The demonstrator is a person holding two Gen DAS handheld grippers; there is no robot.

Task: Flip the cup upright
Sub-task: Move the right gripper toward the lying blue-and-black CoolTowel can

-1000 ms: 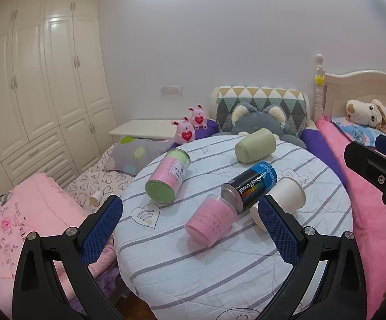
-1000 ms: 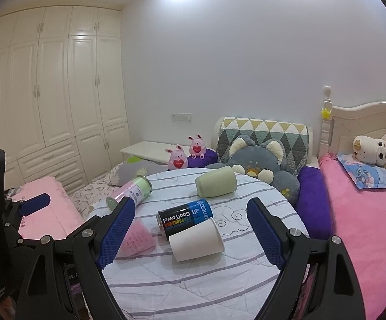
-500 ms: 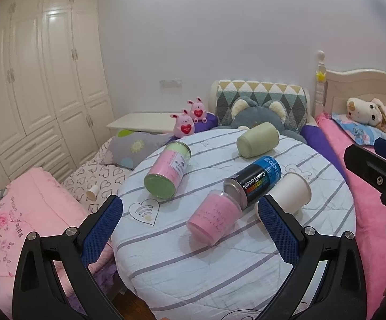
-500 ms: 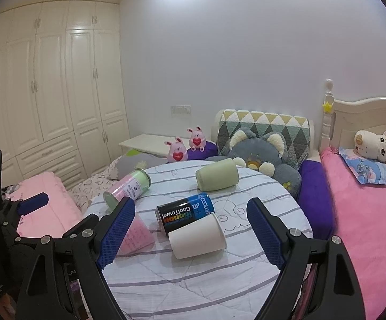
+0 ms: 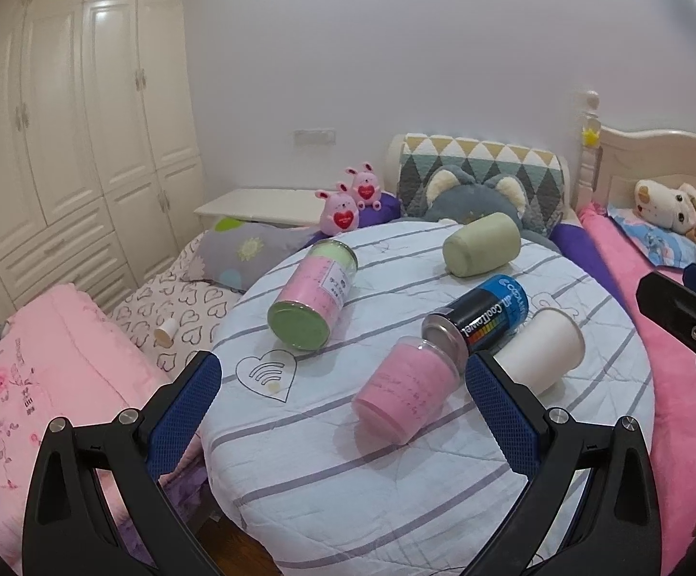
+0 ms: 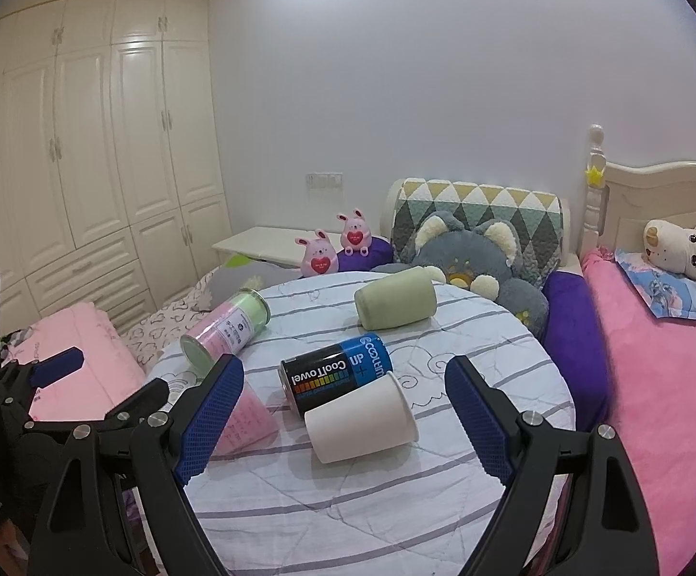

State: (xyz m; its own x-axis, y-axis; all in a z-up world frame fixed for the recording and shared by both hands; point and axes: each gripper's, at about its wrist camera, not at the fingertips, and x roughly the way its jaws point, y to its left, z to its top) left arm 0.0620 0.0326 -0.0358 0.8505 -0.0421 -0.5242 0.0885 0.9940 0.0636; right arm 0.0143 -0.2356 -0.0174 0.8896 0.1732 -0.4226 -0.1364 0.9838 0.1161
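Several containers lie on their sides on a round table with a striped cloth (image 5: 396, 489) (image 6: 348, 504). A white paper cup (image 5: 542, 348) (image 6: 360, 425) lies beside a black and blue can (image 5: 484, 319) (image 6: 335, 374). A pink cup (image 5: 408, 396) (image 6: 247, 420) lies to their left, partly hidden by my right gripper's left finger in the right wrist view. A pink and green jar (image 5: 311, 295) (image 6: 225, 331) and a pale green cup (image 5: 482, 245) (image 6: 396, 307) lie farther back. My left gripper (image 5: 343, 403) and my right gripper (image 6: 343, 408) are open and empty, above the near table edge.
A bed with pink cover (image 6: 660, 384) lies to the right, with a plush dog (image 6: 679, 249). A grey plush cat (image 6: 472, 259) and two pink plush toys (image 6: 321, 254) sit behind the table. Pink bedding (image 5: 35, 374) is on the left. White wardrobes (image 6: 83, 144) line the left wall.
Both grippers have moved slightly closer to the table and the views have shifted a little. Nothing on the table has moved.
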